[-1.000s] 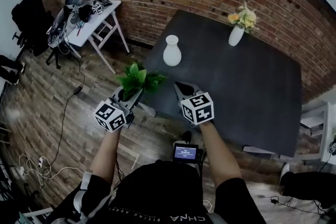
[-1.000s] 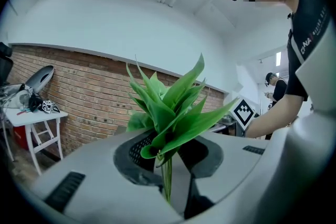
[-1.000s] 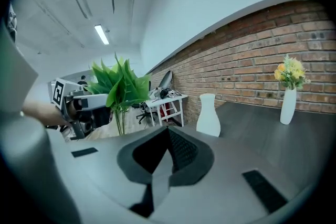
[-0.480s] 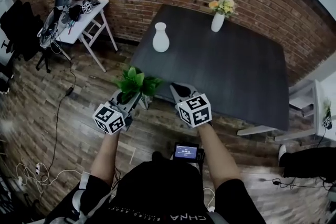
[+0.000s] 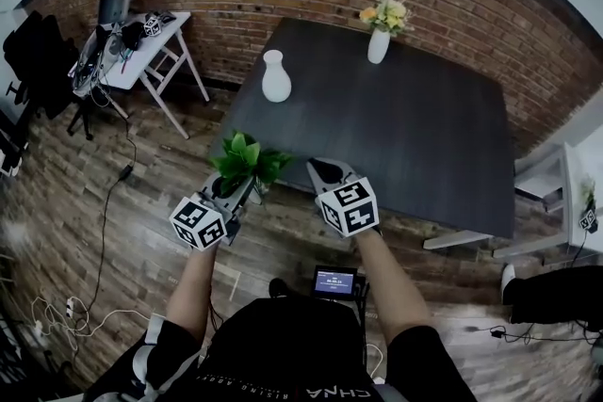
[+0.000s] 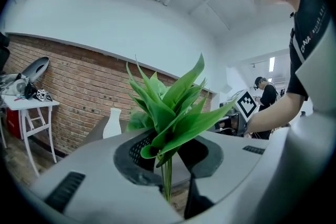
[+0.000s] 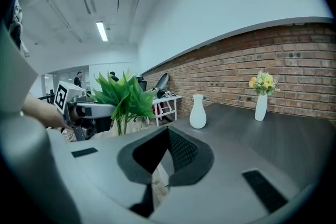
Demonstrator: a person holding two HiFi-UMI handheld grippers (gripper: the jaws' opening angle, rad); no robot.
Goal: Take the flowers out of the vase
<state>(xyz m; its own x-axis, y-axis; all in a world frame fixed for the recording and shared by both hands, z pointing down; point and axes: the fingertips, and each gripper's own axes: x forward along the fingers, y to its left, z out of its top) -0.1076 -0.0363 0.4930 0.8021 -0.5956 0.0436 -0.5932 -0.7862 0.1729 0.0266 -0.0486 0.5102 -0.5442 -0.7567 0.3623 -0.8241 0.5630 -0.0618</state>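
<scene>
My left gripper (image 5: 247, 186) is shut on the stems of a green leafy bunch (image 5: 247, 160), held over the wooden floor just off the dark table's (image 5: 415, 136) near left corner. In the left gripper view the thin stems (image 6: 167, 181) sit pinched between the jaws and the leaves (image 6: 168, 107) rise above them. My right gripper (image 5: 325, 170) is beside it, shut and empty (image 7: 165, 152). An empty white vase (image 5: 275, 78) stands at the table's left side. A second white vase (image 5: 379, 44) with yellow and orange flowers (image 5: 383, 13) stands at the far edge.
A brick wall runs behind the table. A white folding table (image 5: 141, 42) with gear stands at the far left. Cables (image 5: 66, 301) lie on the floor at left. A white chair (image 5: 556, 221) stands right of the table. People stand in the background of the left gripper view (image 6: 265, 97).
Both grippers have drawn back from the table's near edge to over the floor, the left still carrying the green bunch. The table and vases now sit farther off and more to the left.
</scene>
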